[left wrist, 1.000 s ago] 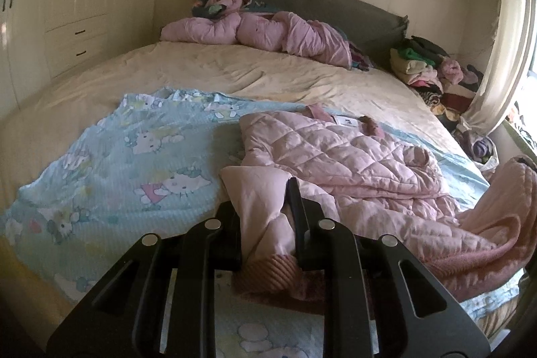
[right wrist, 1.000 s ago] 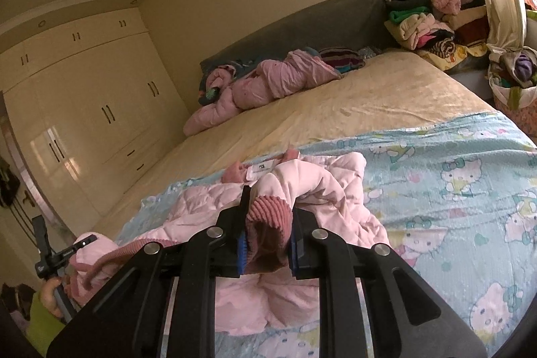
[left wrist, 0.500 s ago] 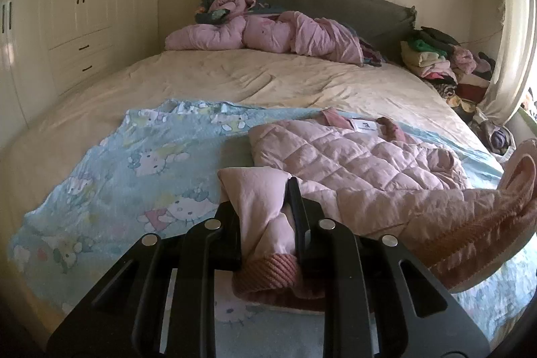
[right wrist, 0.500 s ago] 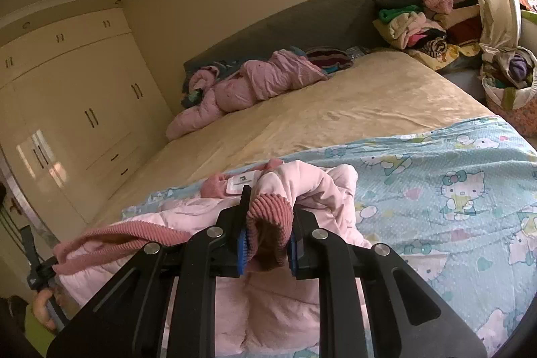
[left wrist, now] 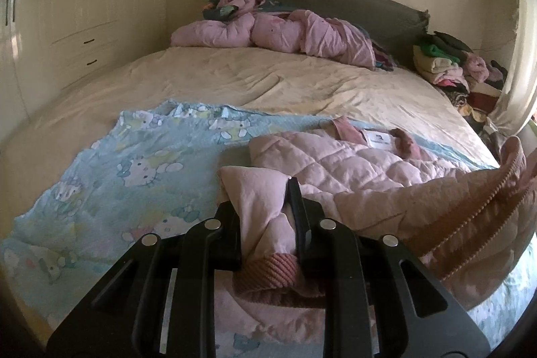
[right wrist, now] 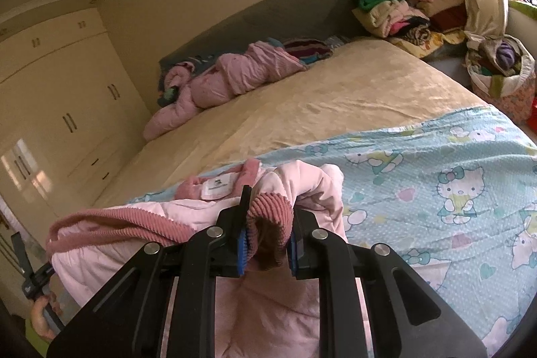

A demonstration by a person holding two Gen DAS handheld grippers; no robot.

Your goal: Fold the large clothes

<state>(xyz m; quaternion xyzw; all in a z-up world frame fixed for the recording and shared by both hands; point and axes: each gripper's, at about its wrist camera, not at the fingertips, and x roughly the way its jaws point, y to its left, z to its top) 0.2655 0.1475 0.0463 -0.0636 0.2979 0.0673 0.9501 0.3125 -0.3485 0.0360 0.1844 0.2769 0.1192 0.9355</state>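
I've got the left gripper (left wrist: pixel 265 223) pinched on the pink quilted jacket (left wrist: pixel 352 166), jaws closed over pale shell fabric just above a ribbed cuff (left wrist: pixel 268 270); right gripper (right wrist: pixel 268 234) is likewise clamped on a second ribbed cuff (right wrist: pixel 268 210), blue pads pressing either side of the knit. Jacket lies on the cat-print blue blanket (left wrist: pixel 134 163) at the near end of the bed (left wrist: pixel 268 79), collar and white label (left wrist: pixel 377 138) pointing toward the headboard; body mostly flat, near hem lifted between my two grips, ribbed hem band (left wrist: pixel 480 220) hanging across the right of the left view.

Handling, my read: padded and puffy, light for its bulk, soft with no stiffness, so it'll sag and billow between holds; shell looks smooth, likely slippery under the jaws; the ribbed knit is the grippier part, so cuffs and hem band are the places to take it; a bite on quilting alone may slide out. Springy filling probably means folds won't stay flat unless pressed.

Elsewhere: pink duvet (left wrist: pixel 268 32) bunched at the headboard; clothes pile (right wrist: pixel 402 9) beside the bed; wardrobe (left wrist: pixel 84 15) on the left wall.
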